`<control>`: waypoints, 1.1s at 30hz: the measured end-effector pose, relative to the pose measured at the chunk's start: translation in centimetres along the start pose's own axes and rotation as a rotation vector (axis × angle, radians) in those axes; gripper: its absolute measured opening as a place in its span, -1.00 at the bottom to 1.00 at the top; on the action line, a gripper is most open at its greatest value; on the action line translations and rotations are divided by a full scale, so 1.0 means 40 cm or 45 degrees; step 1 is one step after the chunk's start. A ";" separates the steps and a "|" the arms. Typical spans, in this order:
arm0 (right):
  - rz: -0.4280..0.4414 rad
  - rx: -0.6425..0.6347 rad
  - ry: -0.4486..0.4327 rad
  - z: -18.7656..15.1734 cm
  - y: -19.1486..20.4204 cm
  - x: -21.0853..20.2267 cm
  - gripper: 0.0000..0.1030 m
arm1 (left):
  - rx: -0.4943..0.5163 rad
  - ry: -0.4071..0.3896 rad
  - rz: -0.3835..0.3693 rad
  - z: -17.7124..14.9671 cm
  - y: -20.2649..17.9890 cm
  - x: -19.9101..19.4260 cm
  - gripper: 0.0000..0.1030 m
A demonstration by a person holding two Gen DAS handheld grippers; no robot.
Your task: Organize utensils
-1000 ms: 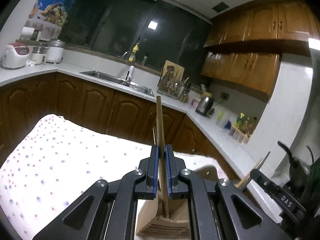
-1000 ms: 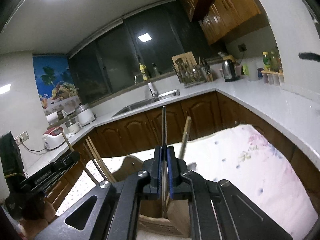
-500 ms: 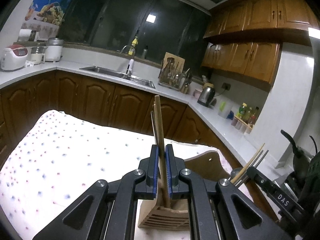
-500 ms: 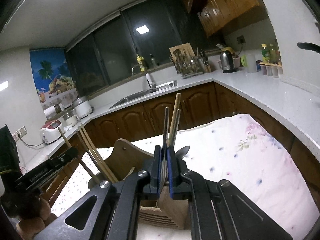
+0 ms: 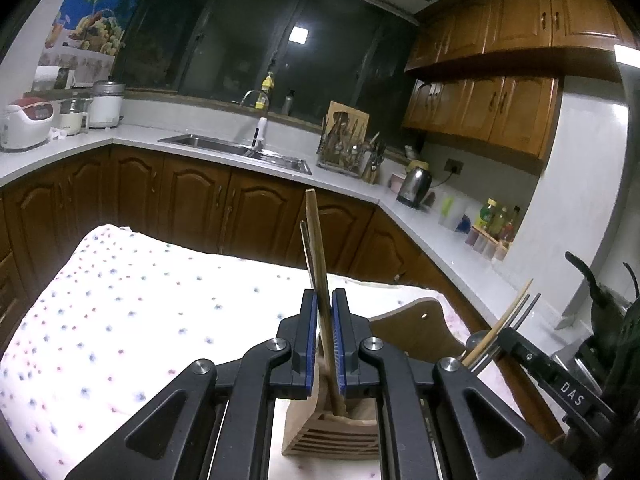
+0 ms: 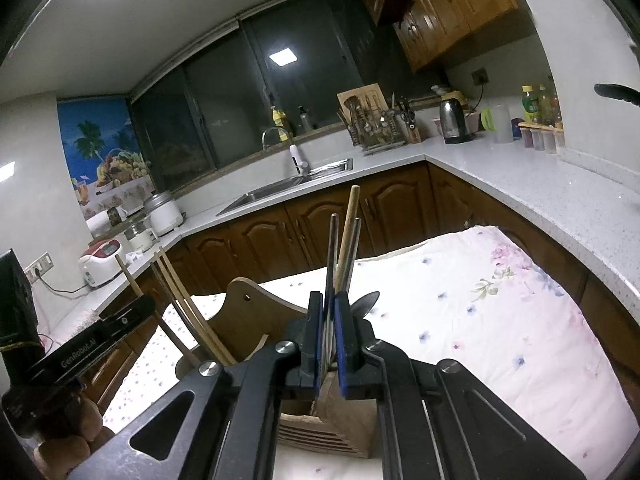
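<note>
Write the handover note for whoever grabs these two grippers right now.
Left gripper: shut on wooden chopsticks, their lower ends down in the wooden utensil holder.
Right gripper: shut on a metal utensil handle, also over the holder, beside a wooden handle and another metal one.
The holder stands on the flowered tablecloth.
Done: both loads sit at the holder.
Left: release both and back out; no loose utensils show on the cloth.

a: what carries it all?
b: a table (image 5: 120, 320) under a white cloth (image 6: 500, 320) dotted with small flowers.
a: and directly on it?
b: a slatted wooden utensil holder (image 5: 332, 436) at the near edge, right of centre.
</note>
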State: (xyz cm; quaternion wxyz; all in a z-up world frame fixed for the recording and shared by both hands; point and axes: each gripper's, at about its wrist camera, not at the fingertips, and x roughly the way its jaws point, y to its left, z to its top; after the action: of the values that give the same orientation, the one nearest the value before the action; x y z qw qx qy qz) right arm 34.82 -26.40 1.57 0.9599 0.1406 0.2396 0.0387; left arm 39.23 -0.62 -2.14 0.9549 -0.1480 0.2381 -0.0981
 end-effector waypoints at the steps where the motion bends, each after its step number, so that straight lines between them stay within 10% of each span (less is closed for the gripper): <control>1: 0.002 0.003 0.003 0.001 0.000 0.000 -0.89 | -0.005 0.016 -0.004 0.002 0.001 0.002 -0.88; 7: 0.018 0.024 0.024 0.001 -0.002 0.004 -0.80 | -0.014 0.045 -0.010 0.010 -0.004 -0.002 -0.87; 17: 0.028 0.068 -0.009 0.006 -0.018 -0.037 -0.32 | -0.063 0.037 0.029 0.013 0.007 -0.044 0.08; 22: 0.039 0.072 -0.021 0.003 -0.020 -0.058 0.52 | -0.065 0.034 0.070 -0.002 0.009 -0.087 0.59; 33: 0.080 0.005 -0.035 -0.023 0.017 -0.142 0.74 | -0.064 0.041 0.172 -0.040 0.028 -0.247 0.98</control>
State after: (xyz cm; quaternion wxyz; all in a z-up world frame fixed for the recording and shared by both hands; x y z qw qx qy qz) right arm 29.35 -26.31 3.53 0.9611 0.1505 0.2220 0.0663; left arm 30.02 2.59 0.35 0.9514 -0.1539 0.2652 -0.0296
